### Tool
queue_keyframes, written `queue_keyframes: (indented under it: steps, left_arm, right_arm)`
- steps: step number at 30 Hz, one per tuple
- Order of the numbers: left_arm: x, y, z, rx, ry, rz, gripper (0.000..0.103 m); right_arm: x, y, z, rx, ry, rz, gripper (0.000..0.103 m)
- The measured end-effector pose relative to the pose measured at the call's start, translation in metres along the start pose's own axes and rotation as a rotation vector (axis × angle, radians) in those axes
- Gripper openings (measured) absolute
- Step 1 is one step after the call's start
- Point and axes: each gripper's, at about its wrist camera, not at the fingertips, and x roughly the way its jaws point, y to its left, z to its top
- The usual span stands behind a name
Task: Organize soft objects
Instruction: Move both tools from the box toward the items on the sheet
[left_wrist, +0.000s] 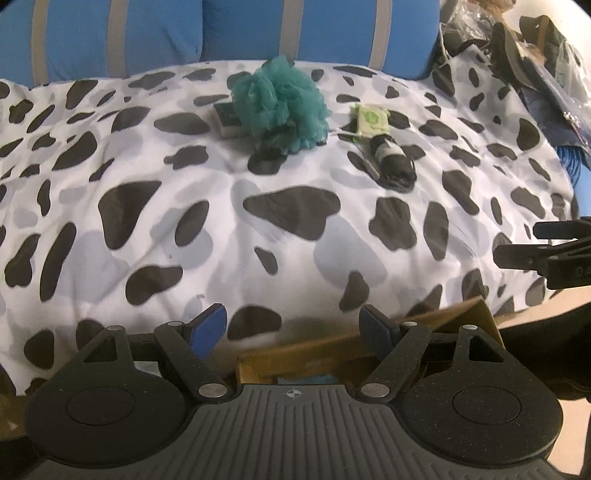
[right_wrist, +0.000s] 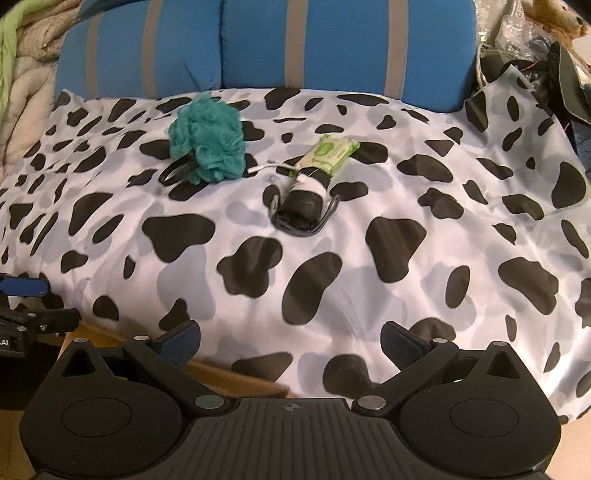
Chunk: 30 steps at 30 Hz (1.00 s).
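Observation:
A teal mesh bath pouf (left_wrist: 282, 103) (right_wrist: 208, 142) lies at the far side of the cow-print bed cover (left_wrist: 221, 206) (right_wrist: 369, 206). A dark-topped sponge (left_wrist: 226, 118) lies against its left side. A green wipes pack (left_wrist: 370, 121) (right_wrist: 328, 152) and a rolled black-and-white soft item with a strap (left_wrist: 393, 160) (right_wrist: 303, 205) lie to the right. My left gripper (left_wrist: 293, 328) is open and empty over a cardboard box (left_wrist: 450, 314) at the bed's near edge. My right gripper (right_wrist: 290, 341) is open and empty near the same edge.
Blue cushions with grey stripes (left_wrist: 240, 29) (right_wrist: 258, 44) back the bed. Clutter of bags and dark items (left_wrist: 517, 44) (right_wrist: 535, 55) sits at the far right. A quilted blanket (right_wrist: 22, 74) lies far left. The other gripper shows at the frame edges (left_wrist: 554, 254) (right_wrist: 26, 314).

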Motion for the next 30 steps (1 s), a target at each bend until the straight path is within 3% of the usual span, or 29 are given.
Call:
queue_keyframes:
  steps: [20,30]
  left_arm:
    - [0.026,0.017,0.04,0.023,-0.037,0.002,0.079]
    - [0.037,0.028,0.061,0.015,-0.043,-0.002,0.079]
  right_arm:
    - [0.031,-0.01,0.042,-0.038,-0.064,0.024,0.102]
    - [0.058,-0.016,0.066,-0.039,-0.068,0.029,0.093]
